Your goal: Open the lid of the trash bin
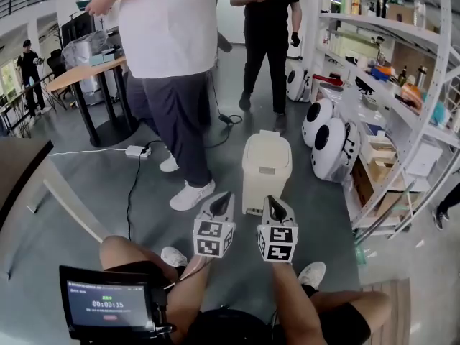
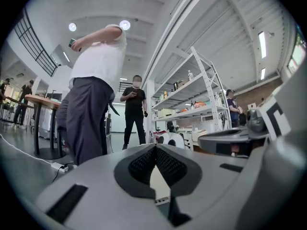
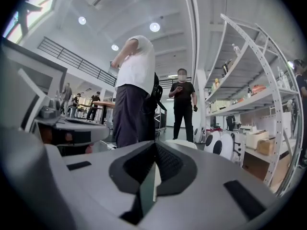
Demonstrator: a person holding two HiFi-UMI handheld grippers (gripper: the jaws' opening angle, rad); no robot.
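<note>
left gripper (image 1: 222, 203) and right gripper (image 1: 274, 206) pressed together, trash bin (image 1: 266, 165) on grey floor (image 1: 100, 192), shelves (image 1: 402, 85)

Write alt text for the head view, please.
The left gripper and right gripper, jaws shut, hover side by side just short of a cream bin with its lid closed. Beyond stand a person in white and a person in black; shelves line the right.

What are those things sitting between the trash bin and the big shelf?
Two round white machines with black fronts stand between the trash bin and the shelf. The head view shows them.
</note>
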